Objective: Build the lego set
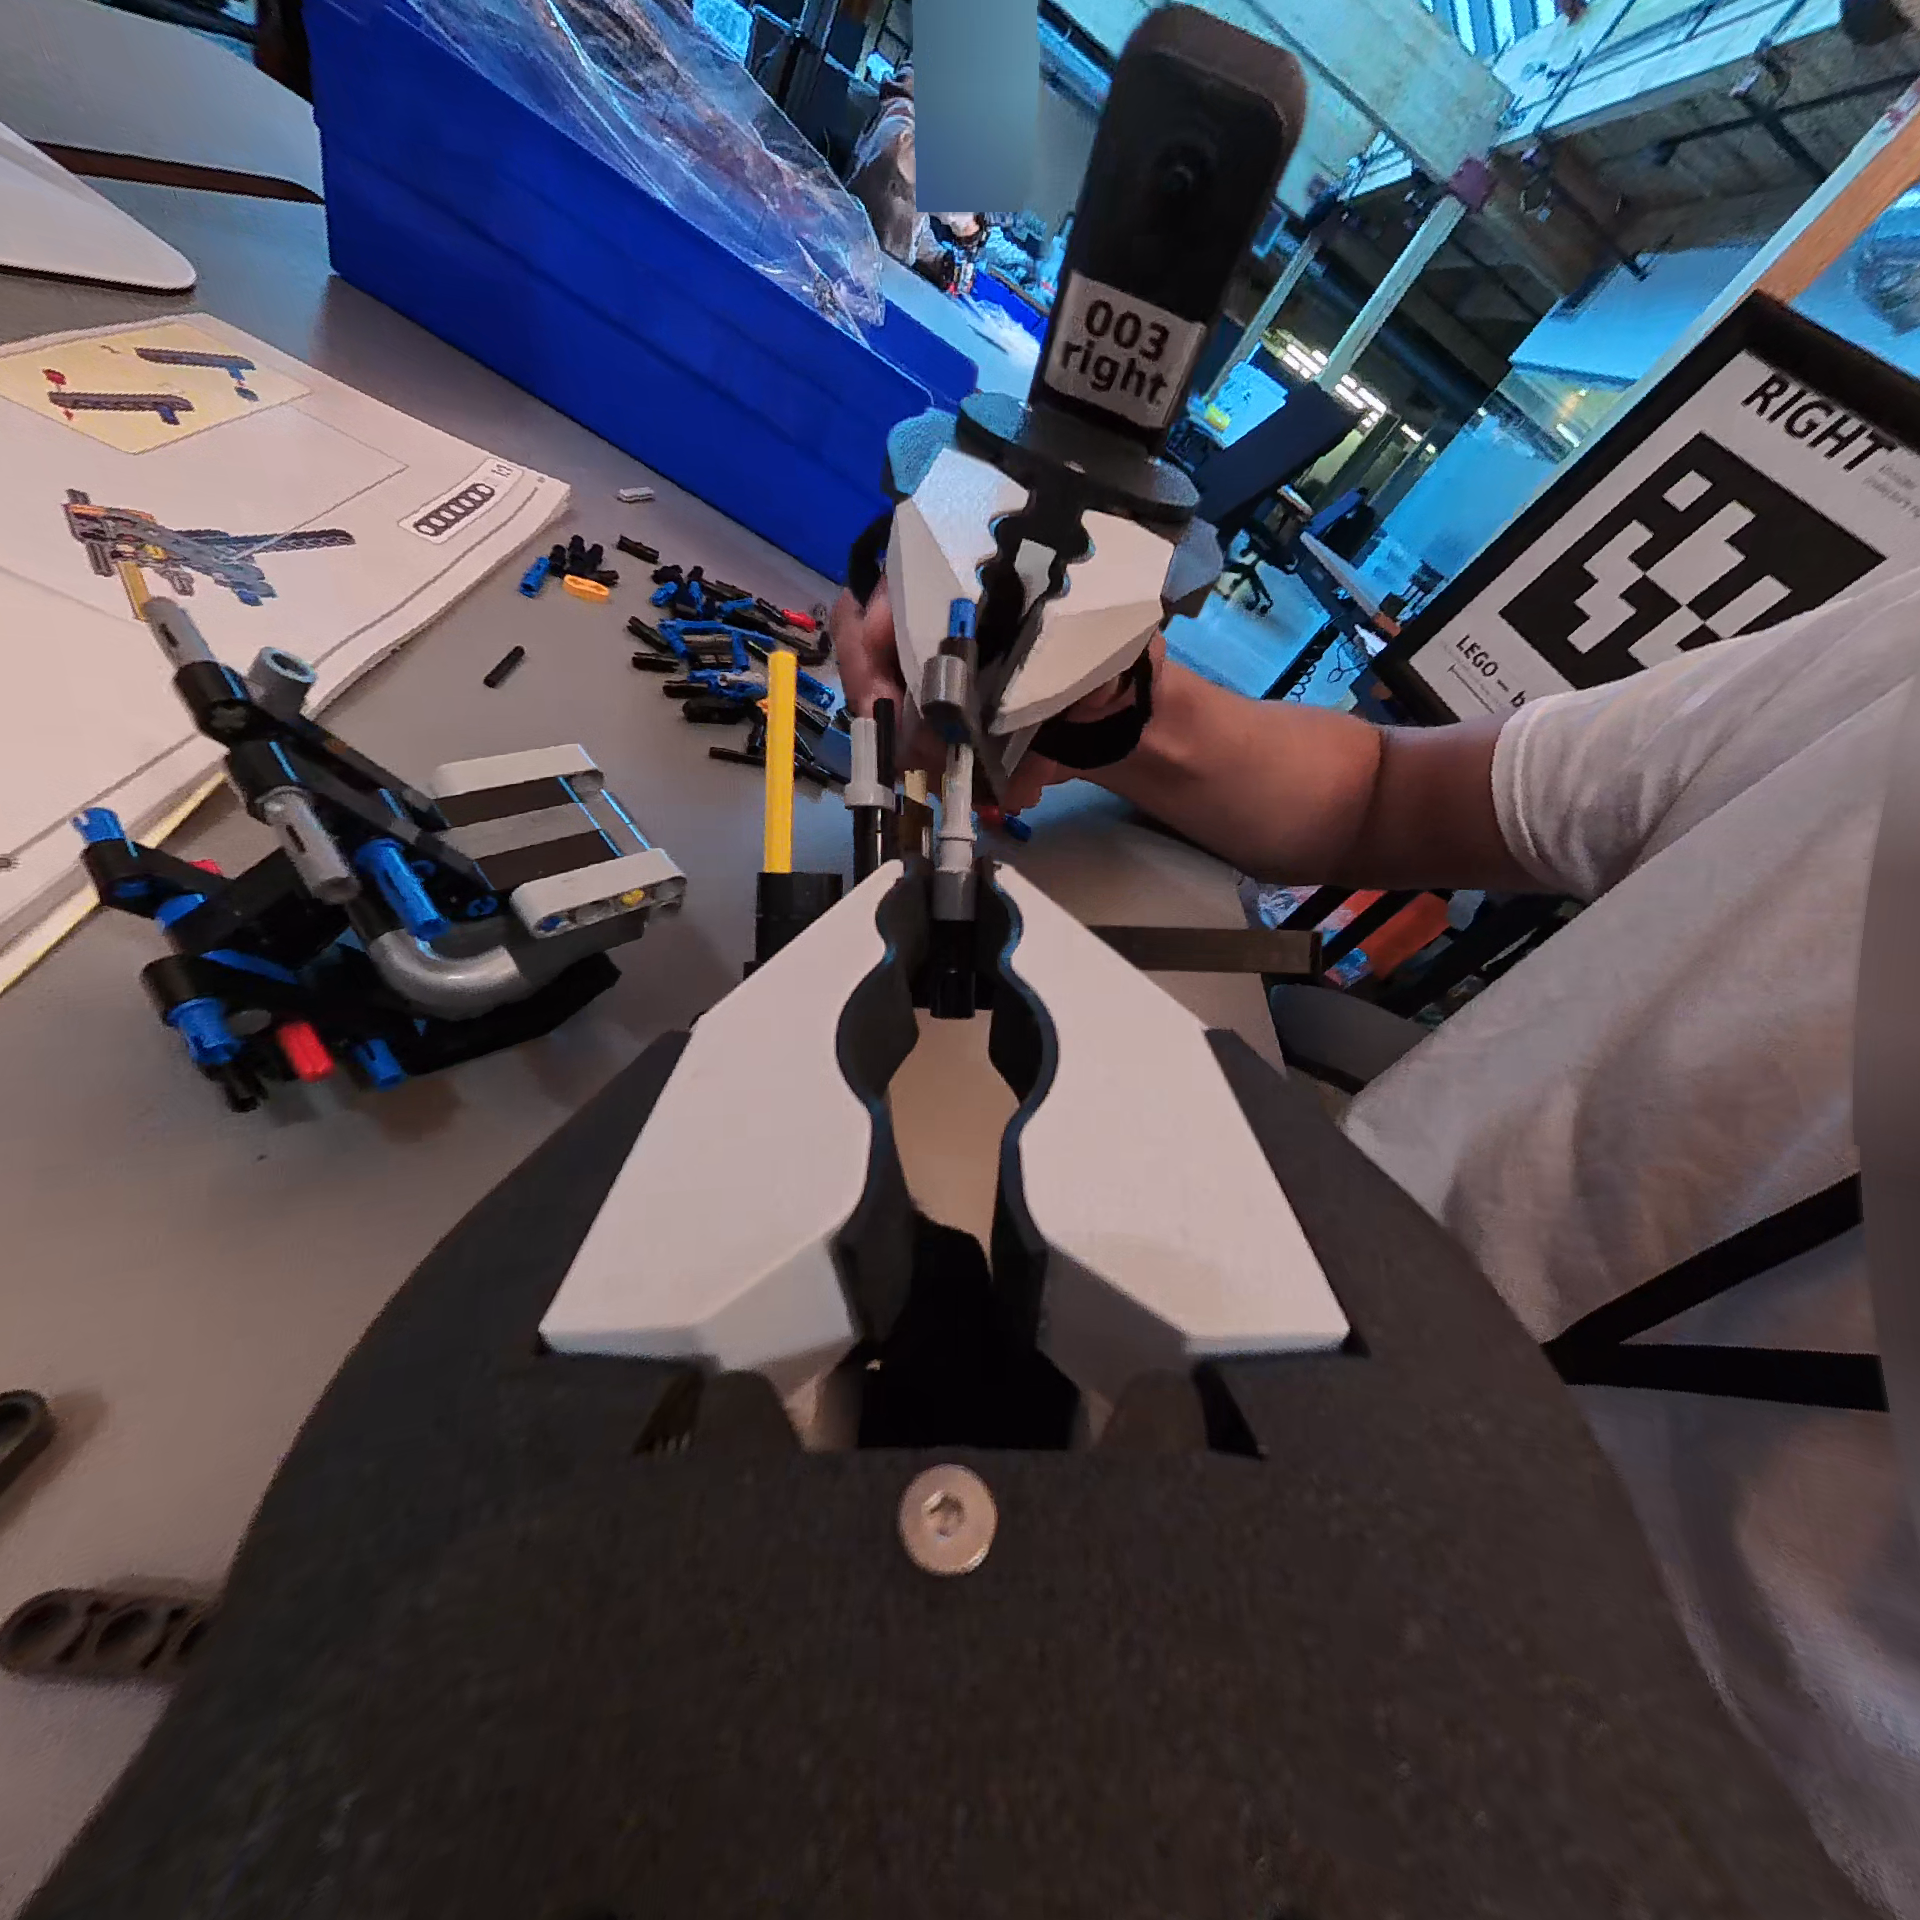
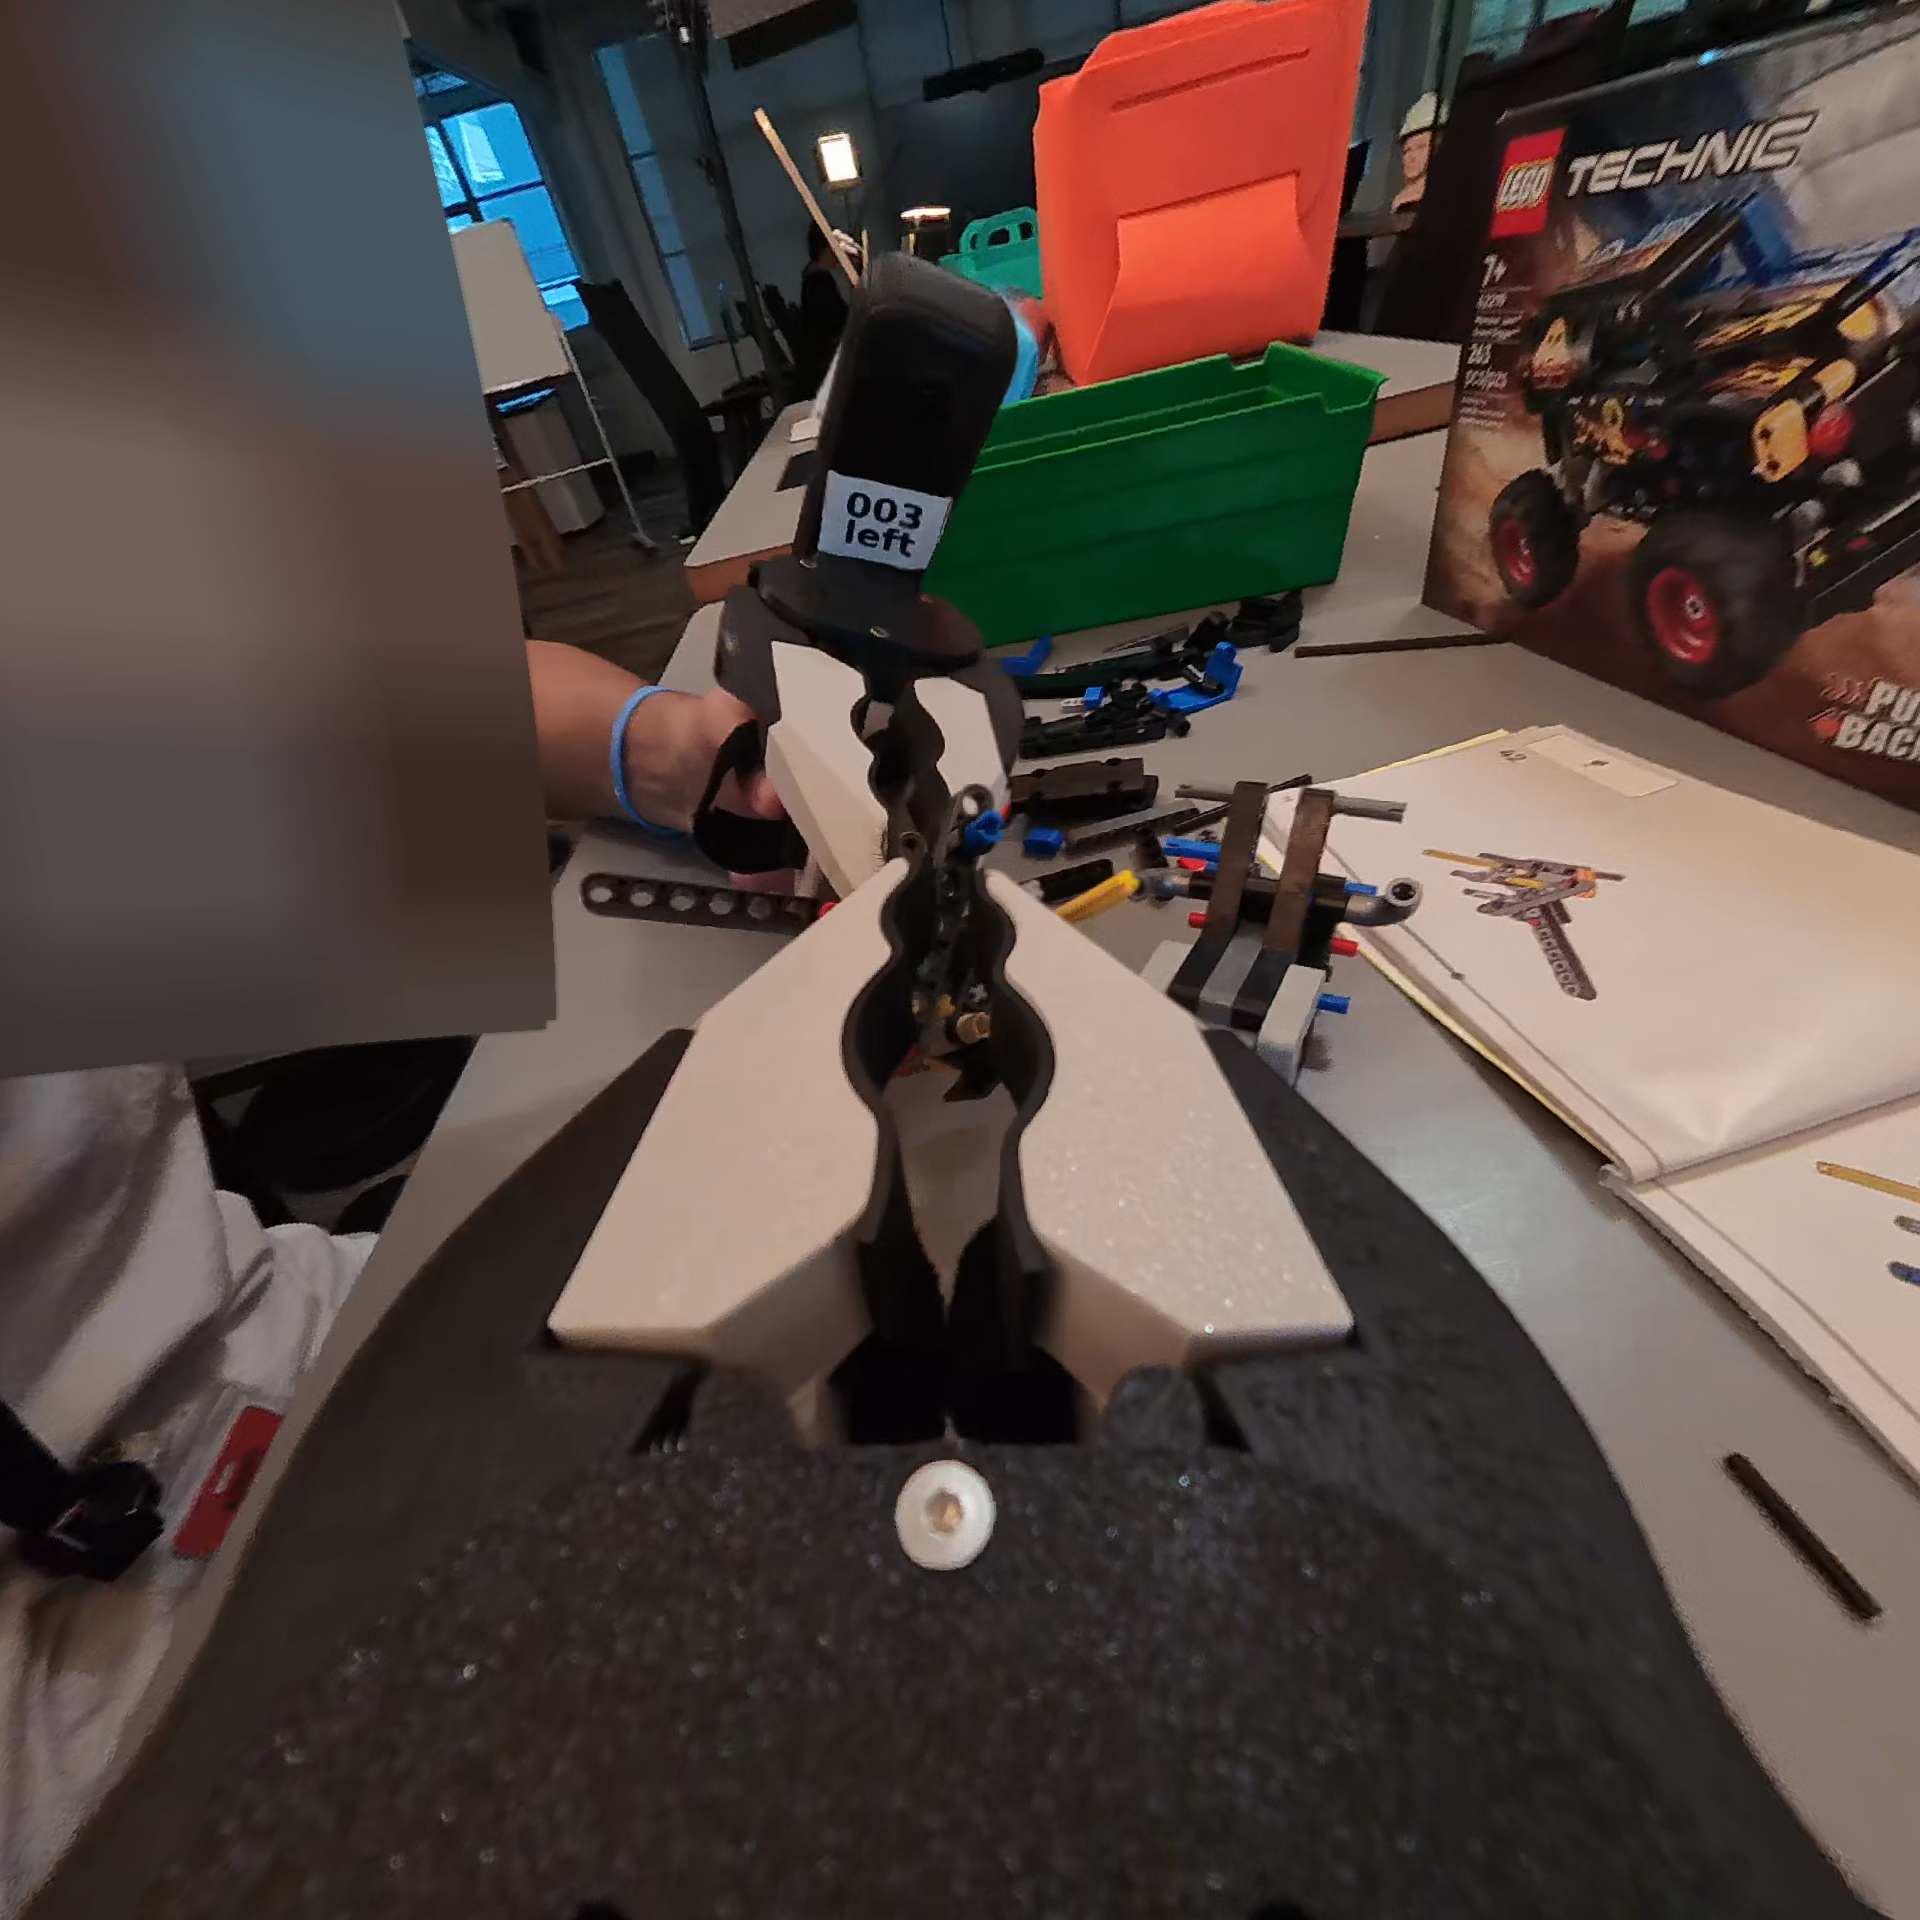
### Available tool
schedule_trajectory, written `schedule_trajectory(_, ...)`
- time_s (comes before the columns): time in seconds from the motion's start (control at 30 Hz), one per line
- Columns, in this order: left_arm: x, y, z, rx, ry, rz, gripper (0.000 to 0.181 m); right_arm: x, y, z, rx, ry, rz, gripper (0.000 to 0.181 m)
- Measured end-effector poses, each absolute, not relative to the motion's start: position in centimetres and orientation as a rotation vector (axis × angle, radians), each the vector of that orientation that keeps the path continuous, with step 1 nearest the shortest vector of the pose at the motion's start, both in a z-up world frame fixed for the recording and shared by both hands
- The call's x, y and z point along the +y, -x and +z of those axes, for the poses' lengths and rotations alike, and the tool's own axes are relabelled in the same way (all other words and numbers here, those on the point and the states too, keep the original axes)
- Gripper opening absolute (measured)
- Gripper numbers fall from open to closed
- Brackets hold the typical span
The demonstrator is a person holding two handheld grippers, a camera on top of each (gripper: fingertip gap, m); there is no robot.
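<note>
Each camera sits low behind its own gripper, looking forward along the two fingers at close range over the grey table [image 1: 125, 1195]. The left wrist view faces the right gripper [image 1: 1003, 665] at 12 o'clock; the right wrist view faces the left gripper [image 2: 914, 821] likewise. Both views share the part-built model [image 1: 384, 894] [image 2: 1262, 935], the booklet [image 1: 260, 520] [image 2: 1621, 956] and the scattered pieces [image 1: 717, 655] [image 2: 1122, 707].

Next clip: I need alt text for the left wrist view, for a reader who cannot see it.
The left gripper is shut on a small rod assembly that the right gripper, facing it, also clamps from above. On the grey table to the left sit a half-built model, loose parts and an open instruction booklet.
</note>
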State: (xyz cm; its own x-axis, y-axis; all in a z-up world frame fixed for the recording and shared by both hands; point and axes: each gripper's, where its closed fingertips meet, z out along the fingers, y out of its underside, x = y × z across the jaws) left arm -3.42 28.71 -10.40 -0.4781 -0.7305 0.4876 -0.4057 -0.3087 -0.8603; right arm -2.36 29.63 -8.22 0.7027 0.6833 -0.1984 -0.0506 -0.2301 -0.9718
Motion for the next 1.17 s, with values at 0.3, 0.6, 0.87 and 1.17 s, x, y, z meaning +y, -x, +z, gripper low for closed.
schedule_trajectory(0.3,27.8,3.8,-11.0,1.779,1.356,-1.719,0.005,28.5,2.8,-9.1,-0.493,1.761,1.018,0.006)
schedule_trajectory(0.6,27.6,3.9,-11.7,1.829,1.334,-1.621,0.005,28.2,3.1,-9.9,-0.555,1.804,0.989,0.008)
schedule_trajectory(0.87,28.5,3.5,-12.2,1.801,1.412,-1.585,0.005,28.9,2.4,-10.1,-0.775,1.75,0.434,0.006)
schedule_trajectory(1.17,30.9,3.8,-12.4,1.761,1.479,-1.53,0.005,23.8,0.4,-16.5,-1.316,2.119,-0.047,0.006)
